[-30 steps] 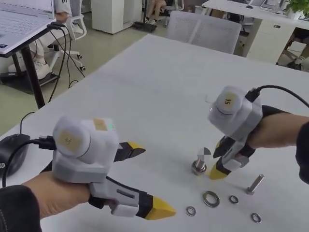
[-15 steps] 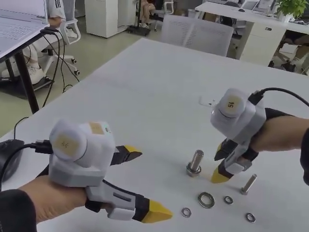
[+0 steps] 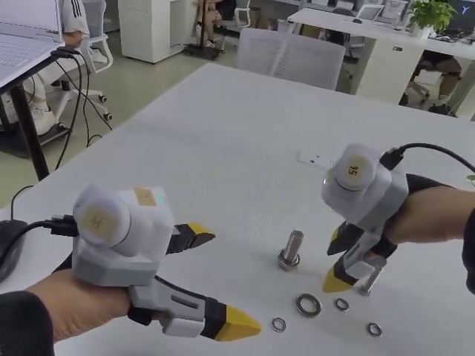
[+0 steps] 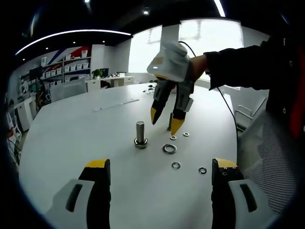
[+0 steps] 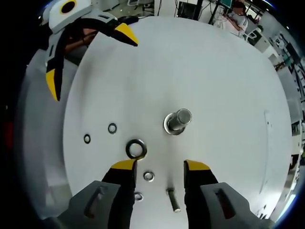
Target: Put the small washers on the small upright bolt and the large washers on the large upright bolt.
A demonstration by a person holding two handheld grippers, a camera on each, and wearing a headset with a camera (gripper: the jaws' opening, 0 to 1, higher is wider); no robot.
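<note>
- Jaws of the left gripper (image 3: 223,279) are spread wide with nothing between them, low over the near-left part of the table (image 3: 223,133). I'd keep it idle there, ready to steady things.
- Next over, a small washer (image 3: 278,324) lies flat. The large bolt (image 3: 290,250) stands upright a bit beyond it. The large washer (image 3: 307,304) lies just in front of that bolt, not touching it.
- Then the right gripper (image 5: 161,165), also released, has its jaws straddling the small bolt (image 5: 173,199), which is lying on its side, not upright.
- My guess is the job right now is grabbing that bolt to stand it up. Pinch across the shank near the head, close gently so it doesn't roll, and set it head-down well apart from the loose bits.
- Two more small washers (image 5: 148,176) sit right beside one jaw, so watch you don't nudge them.
- Containers: none really, everything's loose on the table. The large bolt's shank looks bare. I can't tell if the ring at its foot is its head or a washer.
</note>
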